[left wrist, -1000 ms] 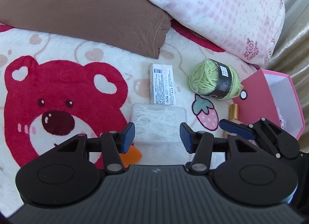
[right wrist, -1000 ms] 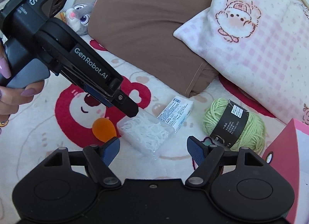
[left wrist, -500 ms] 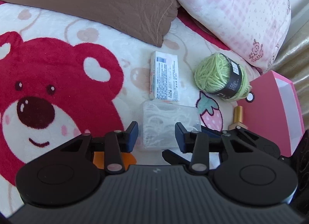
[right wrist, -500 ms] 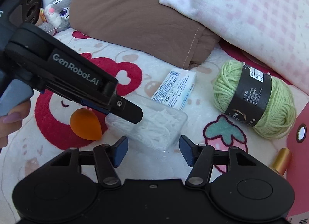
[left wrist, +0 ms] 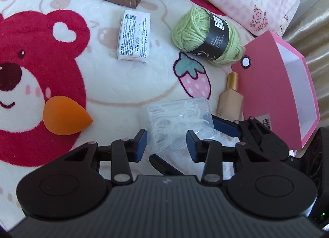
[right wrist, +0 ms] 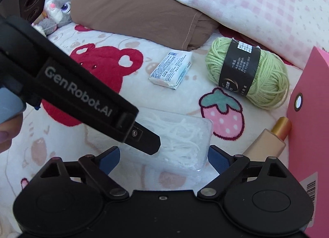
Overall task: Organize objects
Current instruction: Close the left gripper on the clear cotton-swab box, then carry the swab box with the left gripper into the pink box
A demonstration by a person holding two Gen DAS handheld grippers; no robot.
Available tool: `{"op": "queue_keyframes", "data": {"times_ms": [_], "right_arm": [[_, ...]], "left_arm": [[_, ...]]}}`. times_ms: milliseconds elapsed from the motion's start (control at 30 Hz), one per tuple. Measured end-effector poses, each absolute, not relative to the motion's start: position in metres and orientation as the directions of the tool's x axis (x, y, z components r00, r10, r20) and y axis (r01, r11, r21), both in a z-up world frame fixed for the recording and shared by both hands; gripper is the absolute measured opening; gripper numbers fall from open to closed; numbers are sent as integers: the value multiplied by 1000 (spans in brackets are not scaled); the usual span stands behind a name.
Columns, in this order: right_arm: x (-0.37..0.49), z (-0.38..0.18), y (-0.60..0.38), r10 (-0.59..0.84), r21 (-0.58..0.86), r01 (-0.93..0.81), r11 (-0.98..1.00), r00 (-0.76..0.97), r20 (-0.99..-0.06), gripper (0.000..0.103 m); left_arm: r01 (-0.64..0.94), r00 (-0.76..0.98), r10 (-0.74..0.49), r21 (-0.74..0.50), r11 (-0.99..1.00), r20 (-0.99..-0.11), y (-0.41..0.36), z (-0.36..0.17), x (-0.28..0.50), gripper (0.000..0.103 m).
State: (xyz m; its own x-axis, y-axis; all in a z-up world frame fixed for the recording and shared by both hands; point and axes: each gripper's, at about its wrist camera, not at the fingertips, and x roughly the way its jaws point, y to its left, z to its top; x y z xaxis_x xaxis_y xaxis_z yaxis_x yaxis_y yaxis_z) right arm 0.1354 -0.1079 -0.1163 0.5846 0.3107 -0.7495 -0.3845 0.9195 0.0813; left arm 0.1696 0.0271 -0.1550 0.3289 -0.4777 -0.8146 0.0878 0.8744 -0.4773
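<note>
Counted one of each on the bed: one clear box [left wrist: 181,118] of white picks, one green yarn ball [left wrist: 197,30], one white packet [left wrist: 133,36], one orange sponge [left wrist: 63,115], one gold-capped bottle [left wrist: 230,98], one pink box [left wrist: 267,77] standing open. Counted two pillows at twelve o'clock, one brown pillow [right wrist: 133,5] and one pink checked pillow [right wrist: 257,5], plus one grey plush rabbit [right wrist: 57,9] at ten o'clock in the right wrist view. Seen from the clear box in the left wrist view: packet at eleven, yarn at one, bottle just beside at three with the pink box touching it, sponge well apart at nine. Lay on a fleecy blanket [left wrist: 127,86] printed with a red bear and a strawberry. Left hand-held gripper [left wrist: 166,143] clamped on the near end of the clear box; right hand-held gripper [right wrist: 164,158] was opening, jaws wide, the same box between them but pads clear of it.
</note>
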Motion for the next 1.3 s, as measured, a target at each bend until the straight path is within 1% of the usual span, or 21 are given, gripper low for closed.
{"op": "queue_keyframes", "data": {"times_ms": [100,200,267,400,500,567,600,633,700,867,1100,1300], "right_arm": [[134,-119,-110,322,91,-381,920,604,-729,97],[133,-123,-111,326,94,-378,921,616,-717,97],[132,-125,-113,333,114,-365,924,620,-710,96],[130,-127,-109,317,81,-373,924,630,-709,96],[127,-129,-106,289,39,-376,926,638,-713,94],[125,-127,-110,304,53,-381,923,639,-706,93],[125,-126,-113,315,68,-380,922,638,-703,91],[125,-125,-117,317,79,-372,925,640,-700,83],[121,-123,-120,321,78,-378,923,640,-698,79],[110,-116,-116,310,39,-394,918,653,-691,78],[87,-89,-113,281,-30,-416,909,664,-693,78],[60,-51,-122,259,-75,-421,904,679,-687,78]], "left_arm": [[55,341,-491,-505,862,-801,33,-160,170,39],[-14,354,-509,-549,836,-784,40,-167,169,39],[-42,358,-508,-557,829,-783,42,-172,169,42],[-85,381,-525,-594,800,-761,45,-180,171,47],[-100,411,-523,-607,788,-747,46,-182,169,46],[-114,431,-522,-618,778,-736,47,-182,166,45],[-103,442,-515,-611,785,-735,46,-180,163,43],[-87,457,-499,-595,799,-736,46,-177,160,40],[-67,466,-487,-579,813,-739,44,-171,156,39],[-42,469,-469,-549,835,-749,38,-159,146,39],[45,465,-461,-499,865,-756,27,-124,119,39],[125,439,-513,-515,848,-738,19,-85,96,39]]}}
